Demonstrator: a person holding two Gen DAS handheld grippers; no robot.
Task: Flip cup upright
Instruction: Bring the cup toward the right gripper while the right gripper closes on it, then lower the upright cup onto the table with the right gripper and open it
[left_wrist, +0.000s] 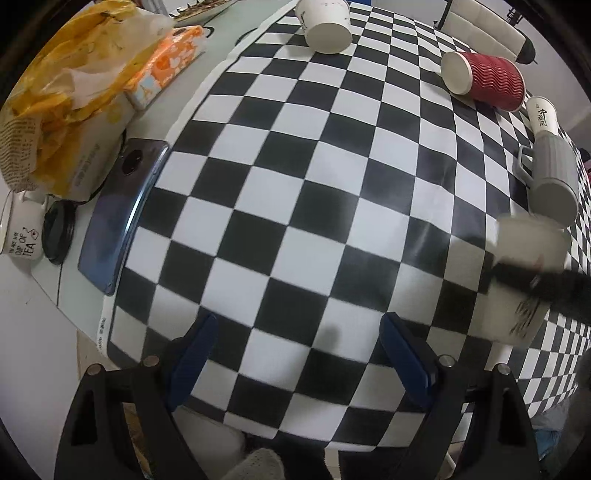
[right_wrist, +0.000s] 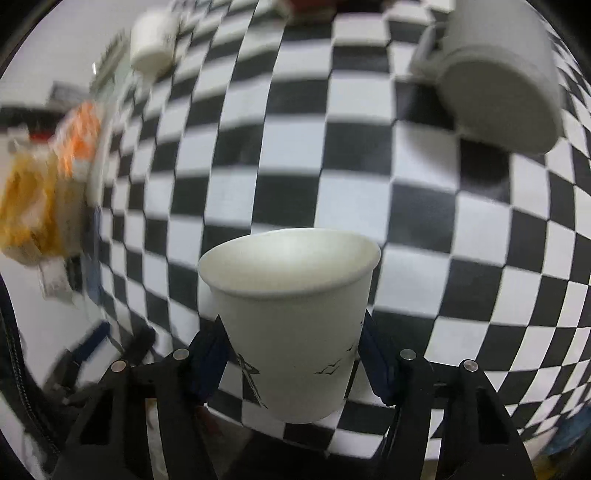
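My right gripper (right_wrist: 291, 354) is shut on a white paper cup (right_wrist: 291, 325) with black bird prints. The cup stands mouth up between the blue pads, held above the checkered cloth (right_wrist: 332, 166). In the left wrist view the same cup (left_wrist: 524, 280) shows blurred at the right edge with a dark gripper finger across it. My left gripper (left_wrist: 299, 332) is open and empty over the near edge of the cloth (left_wrist: 295, 184).
A grey mug (left_wrist: 550, 177) (right_wrist: 498, 85), a red ribbed cup (left_wrist: 484, 79), a white printed cup (left_wrist: 541, 116) and a white paper cup (left_wrist: 327, 26) (right_wrist: 153, 40) lie on their sides. A phone (left_wrist: 122, 214), a tissue pack (left_wrist: 166, 66), a yellow bag (left_wrist: 74, 92) and a tea mug (left_wrist: 20, 229) sit left.
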